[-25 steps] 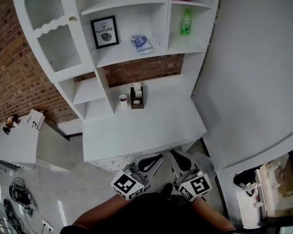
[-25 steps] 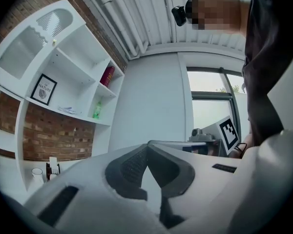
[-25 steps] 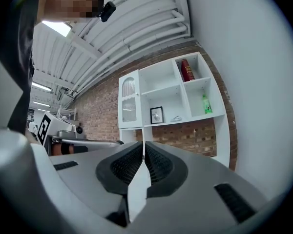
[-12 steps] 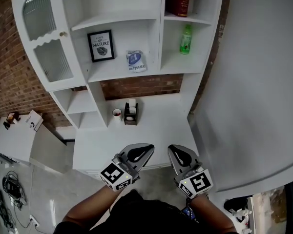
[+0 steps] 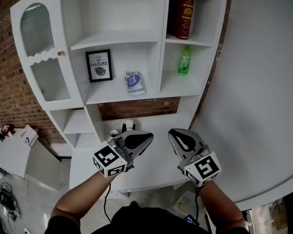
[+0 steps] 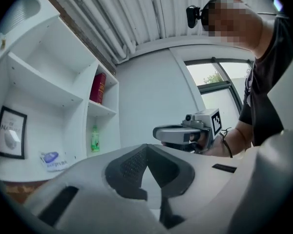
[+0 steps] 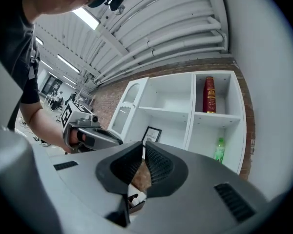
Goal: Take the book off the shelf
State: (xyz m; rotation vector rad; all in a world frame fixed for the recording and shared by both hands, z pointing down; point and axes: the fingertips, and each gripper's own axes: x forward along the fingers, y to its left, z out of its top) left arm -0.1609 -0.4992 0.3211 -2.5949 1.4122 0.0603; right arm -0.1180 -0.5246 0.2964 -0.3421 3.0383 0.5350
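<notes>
A dark red book [image 5: 183, 11] with gold print stands upright in the top right compartment of the white shelf unit [image 5: 156, 43]. It also shows in the left gripper view as the book [image 6: 98, 88] and in the right gripper view as the book [image 7: 209, 95]. My left gripper [image 5: 145, 139] and right gripper [image 5: 175, 134] hang side by side over the desk top, well below the book and apart from it. Both are shut with nothing between the jaws. The left gripper [image 6: 145, 152] and right gripper [image 7: 143, 152] point roughly level toward the shelves.
A green bottle [image 5: 184, 61] stands in the compartment under the book. A framed print [image 5: 99, 66] and a blue-white pouch [image 5: 134, 83] sit on the middle shelf. A glass cabinet door [image 5: 41, 57] is at the left, a white wall [image 5: 263, 82] at the right, a small cup [image 5: 114, 132] on the desk.
Both grippers have risen and moved forward toward the shelf unit, staying shut. The head view has tilted up, so the whole book now shows.
</notes>
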